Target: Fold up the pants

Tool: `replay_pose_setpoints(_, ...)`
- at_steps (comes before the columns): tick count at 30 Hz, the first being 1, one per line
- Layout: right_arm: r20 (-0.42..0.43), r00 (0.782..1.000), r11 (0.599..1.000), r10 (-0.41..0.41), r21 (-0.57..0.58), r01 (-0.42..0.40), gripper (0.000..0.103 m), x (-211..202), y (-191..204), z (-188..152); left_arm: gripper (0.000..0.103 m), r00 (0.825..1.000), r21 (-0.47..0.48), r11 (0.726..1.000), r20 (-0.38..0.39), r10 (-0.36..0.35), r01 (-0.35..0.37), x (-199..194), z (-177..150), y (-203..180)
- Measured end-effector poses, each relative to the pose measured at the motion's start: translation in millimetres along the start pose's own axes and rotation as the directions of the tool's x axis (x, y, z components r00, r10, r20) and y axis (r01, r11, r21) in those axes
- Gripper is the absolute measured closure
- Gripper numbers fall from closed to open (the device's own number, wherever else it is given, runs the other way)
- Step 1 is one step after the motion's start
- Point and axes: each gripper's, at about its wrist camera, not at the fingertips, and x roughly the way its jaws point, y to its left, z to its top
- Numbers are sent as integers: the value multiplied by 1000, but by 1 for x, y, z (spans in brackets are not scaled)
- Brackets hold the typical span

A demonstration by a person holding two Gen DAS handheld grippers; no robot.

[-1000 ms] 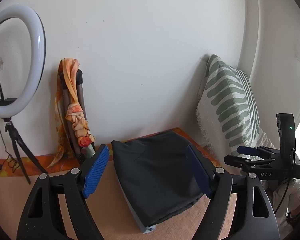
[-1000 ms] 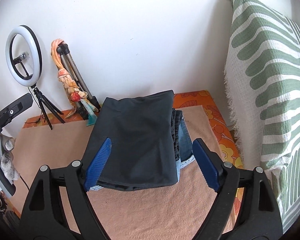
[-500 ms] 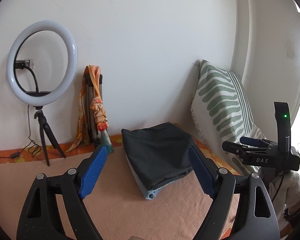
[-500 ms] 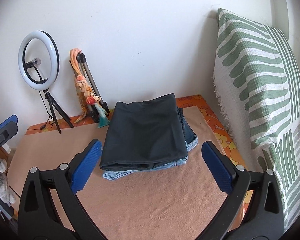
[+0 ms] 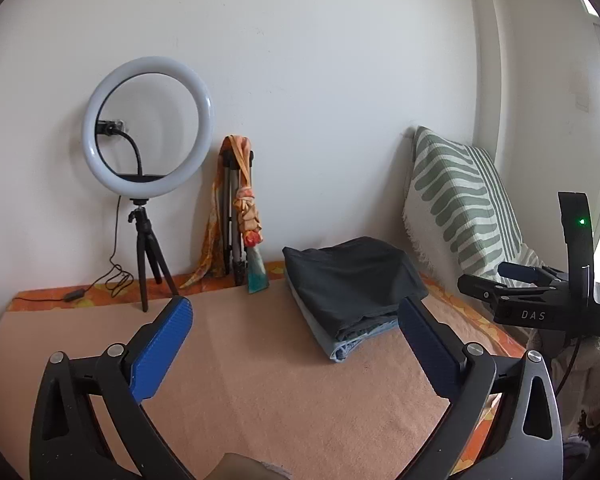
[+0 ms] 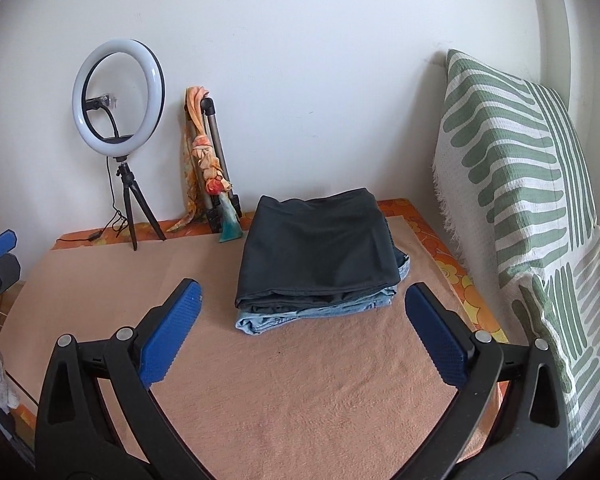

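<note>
Right gripper (image 6: 300, 332): nearest item in its own view. Jaws spread wide, nothing between them; blue pads (image 6: 172, 332) clear of the cloth.

Left gripper (image 5: 292, 344): jaws likewise wide apart and empty, held above the mat.

Mat (image 6: 300, 400): tan, nappy, lying flat beneath both grippers.

Dark pants (image 6: 316, 252): folded to a compact rectangle, lying on top of folded jeans (image 6: 320, 312) at the far right of the mat, near the wall and just beside the pillow (image 6: 520, 184). Judged soft and limp, light, smooth-faced and likely to slip over the denim; layers would splay if lifted by one corner. Best hold, by estimate: the thick folded edge facing the grippers, pinched through all layers, one gripper toward each end. Fold appears complete.

Ring light (image 6: 118, 108) and tripod (image 6: 216, 168) wrapped in an orange scarf: standing against the wall, far left of the stack.

Change from a second ago: both grippers have drawn back from the stack, which then filled the span between the pads and now sits well beyond them. Right jaws have widened. Stack unmoved.
</note>
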Motion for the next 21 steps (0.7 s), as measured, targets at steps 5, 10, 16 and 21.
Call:
replay_pose_setpoints(5,-2,1000,1000,3,9,-3,0,2,5,-12,1,1000,-25,1000,-10,16,-17,0,-10,4)
replay_pose_setpoints(10,-1,1000,1000,-10,16,10,0,5,4,-18,1,999,-4,1000,-23,21,-22,3,-18,2)
replay_pose_setpoints(16,6,1000,999,-15,39,14,0,7,0,-19,1,999,16,999,-29,41,-40,3,-24,0)
replay_pose_setpoints(21,5,1000,999,-12,30,12,0,10,3,-20,1,998,14,999,-49,46,-46,5,-27,4)
